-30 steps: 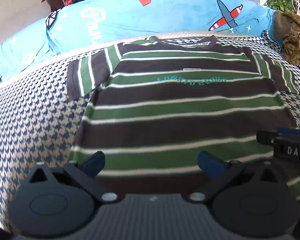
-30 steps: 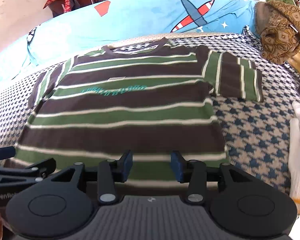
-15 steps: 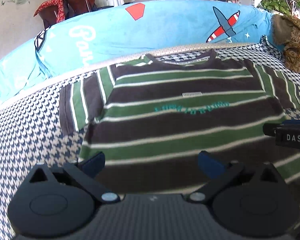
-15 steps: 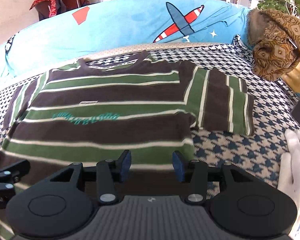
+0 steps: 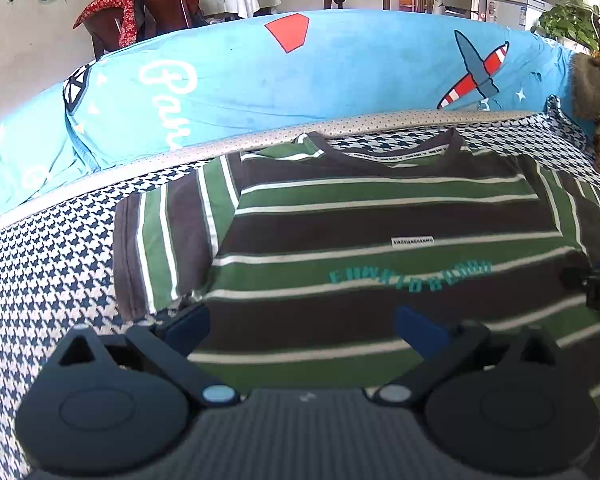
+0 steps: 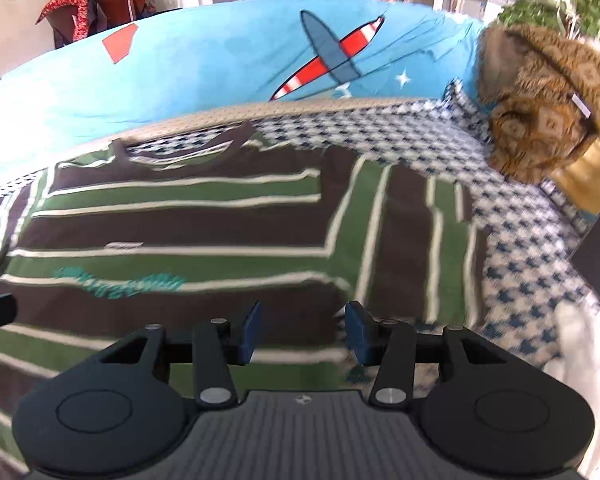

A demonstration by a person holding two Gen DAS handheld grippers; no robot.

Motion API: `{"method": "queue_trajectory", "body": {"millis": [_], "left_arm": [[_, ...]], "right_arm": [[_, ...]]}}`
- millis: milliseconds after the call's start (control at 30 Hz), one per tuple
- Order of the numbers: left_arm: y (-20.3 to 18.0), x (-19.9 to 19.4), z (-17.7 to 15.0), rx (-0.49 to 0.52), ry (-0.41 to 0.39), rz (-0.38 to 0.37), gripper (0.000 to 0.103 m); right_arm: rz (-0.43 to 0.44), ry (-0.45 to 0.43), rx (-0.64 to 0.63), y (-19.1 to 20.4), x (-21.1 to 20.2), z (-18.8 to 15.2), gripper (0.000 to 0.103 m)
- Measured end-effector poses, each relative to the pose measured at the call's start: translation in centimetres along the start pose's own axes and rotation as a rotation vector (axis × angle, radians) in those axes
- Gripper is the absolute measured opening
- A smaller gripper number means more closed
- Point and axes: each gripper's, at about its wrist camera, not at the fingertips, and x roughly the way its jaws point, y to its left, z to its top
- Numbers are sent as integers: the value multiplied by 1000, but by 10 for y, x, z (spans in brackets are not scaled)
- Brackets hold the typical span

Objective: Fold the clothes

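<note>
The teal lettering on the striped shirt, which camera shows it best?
The left wrist view: the teal lettering on the striped shirt is fairly sharp and central there. In the right wrist view the lettering is motion-blurred and off to the left.

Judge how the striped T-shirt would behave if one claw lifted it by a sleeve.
The striped T-shirt lies flat and thin on the houndstooth cover, so it would probably drape limply. It looks light. With both sleeves spread out, a one-sided lift would likely bunch it.

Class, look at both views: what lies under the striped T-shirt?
The striped T-shirt lies flat on a houndstooth cover, visible all round it. What lies beneath that cover cannot be seen.
</note>
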Motion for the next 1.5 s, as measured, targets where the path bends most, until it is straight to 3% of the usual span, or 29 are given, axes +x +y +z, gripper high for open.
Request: {"method": "queue_trajectory", "body": {"millis": [133,267,467,1500], "left_arm": [[2,5,1,-15,6,-2,103],[7,5,-2,-38,7,-10,103],[13,5,-5,-64,24,-26,103],[14,18,-17,-65,78,5,103]], "right_arm": [[-22,-10,33,-11,5,7,47],[-9,-9,111,-24,9,12,68],[-65,-28,90,-28,15,18,73],[-157,8,182,-53,24,23,74]]}}
